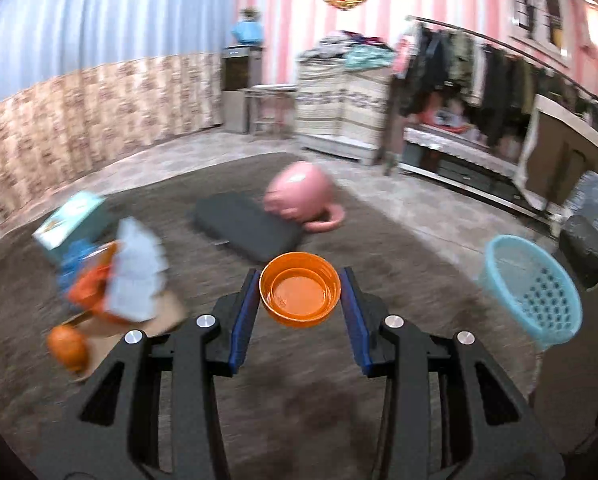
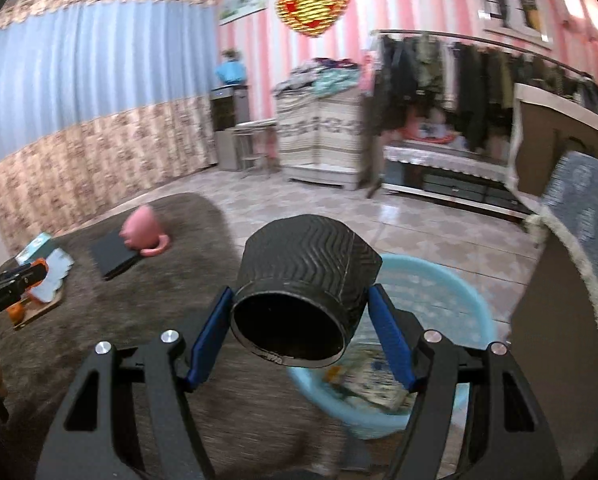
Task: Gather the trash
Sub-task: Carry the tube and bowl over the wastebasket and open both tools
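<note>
orange cap [image 1: 299,295]: glossy plastic | cup sleeve [image 2: 305,286]: ribbed matt | rug [image 1: 291,408]: fuzzy

Right gripper [image 2: 299,312] clamps black cup [image 2: 305,284] (above blue basket [image 2: 451,300]).

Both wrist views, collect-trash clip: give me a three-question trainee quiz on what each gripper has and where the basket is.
1. True or false: the left gripper is shut on an orange cap.
2. What does the right gripper hold? A) pink mug B) black ribbed cup C) tissue box
3. Fill in: in the right wrist view, the blue basket lies directly ___ the held cup.

Key: 1 true; 2 B; 3 behind. The pink mug lies on the rug, beside a black pad.
</note>
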`<state>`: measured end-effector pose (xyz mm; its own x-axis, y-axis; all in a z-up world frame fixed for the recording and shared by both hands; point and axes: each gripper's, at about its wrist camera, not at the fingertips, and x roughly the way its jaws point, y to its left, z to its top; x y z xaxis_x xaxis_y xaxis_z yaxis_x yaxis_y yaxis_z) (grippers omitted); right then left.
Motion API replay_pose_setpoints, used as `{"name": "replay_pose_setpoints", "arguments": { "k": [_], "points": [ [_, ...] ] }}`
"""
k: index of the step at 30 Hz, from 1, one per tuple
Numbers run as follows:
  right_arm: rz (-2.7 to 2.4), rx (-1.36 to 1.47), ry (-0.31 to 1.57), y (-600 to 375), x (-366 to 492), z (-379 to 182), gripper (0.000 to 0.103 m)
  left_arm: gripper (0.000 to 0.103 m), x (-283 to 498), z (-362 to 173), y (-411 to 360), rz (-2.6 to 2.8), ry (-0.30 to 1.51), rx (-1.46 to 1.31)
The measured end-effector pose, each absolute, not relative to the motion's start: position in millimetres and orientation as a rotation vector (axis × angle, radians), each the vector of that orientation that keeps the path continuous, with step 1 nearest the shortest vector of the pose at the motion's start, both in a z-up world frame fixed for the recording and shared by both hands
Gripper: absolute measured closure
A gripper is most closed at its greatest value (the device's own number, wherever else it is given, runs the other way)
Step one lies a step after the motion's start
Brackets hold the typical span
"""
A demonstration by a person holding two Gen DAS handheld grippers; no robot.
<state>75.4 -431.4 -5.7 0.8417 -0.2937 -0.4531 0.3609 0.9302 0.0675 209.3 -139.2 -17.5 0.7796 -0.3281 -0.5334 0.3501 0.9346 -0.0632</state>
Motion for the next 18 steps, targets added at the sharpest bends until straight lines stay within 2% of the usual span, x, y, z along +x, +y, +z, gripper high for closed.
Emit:
{"name": "replay_pose_setpoints", "arguments": {
  "k": [8,18],
  "points": [
    [-0.458,0.230,0.429,-478,48,-14,0.035,0.063,204,-12,-235,-0.537,0.535,0.097],
    [-0.541,0.281,0.398,-507,34,-31,0.035,0.063,205,-14,-318,-0.672,0.537,0.148]
  ]
}}
